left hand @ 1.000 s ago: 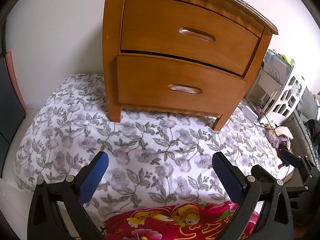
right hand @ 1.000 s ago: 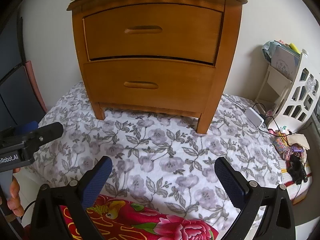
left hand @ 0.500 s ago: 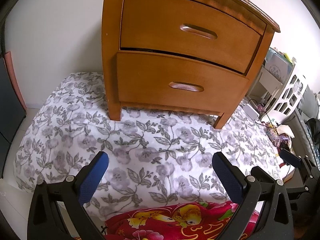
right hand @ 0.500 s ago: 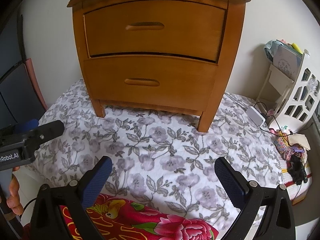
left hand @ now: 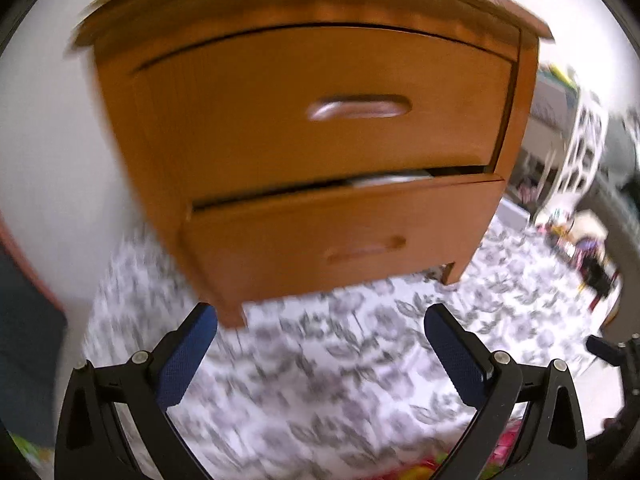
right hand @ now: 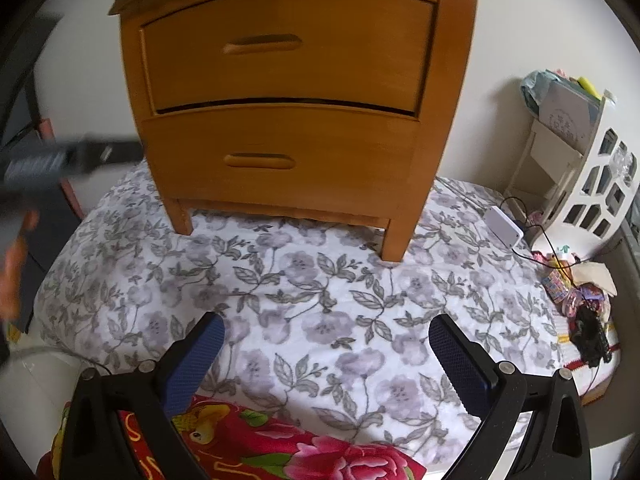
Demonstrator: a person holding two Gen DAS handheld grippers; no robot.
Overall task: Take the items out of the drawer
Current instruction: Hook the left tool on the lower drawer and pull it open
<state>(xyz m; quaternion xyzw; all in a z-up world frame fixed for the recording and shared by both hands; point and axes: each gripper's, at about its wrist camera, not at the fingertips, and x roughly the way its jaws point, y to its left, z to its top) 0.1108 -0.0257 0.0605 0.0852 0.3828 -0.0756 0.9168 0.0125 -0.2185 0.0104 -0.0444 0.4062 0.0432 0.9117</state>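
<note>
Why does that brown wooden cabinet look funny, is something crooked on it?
Yes. The wooden nightstand stands on a bed with a grey flowered sheet, an odd place for furniture. Its lower drawer sits slightly pulled out and askew, with something pale showing in the gap.

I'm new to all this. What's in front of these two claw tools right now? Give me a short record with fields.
furniture: wooden nightstand with two drawers
top drawer: closed
bottom drawer: slightly ajar in the left view, something pale in the gap
surface: grey floral bedspread, red flowered cloth nearest
left gripper: fingers open, empty, facing the drawers; view blurred
right gripper: fingers open, empty, above the bedspread
side clutter: white shelf at right
</note>
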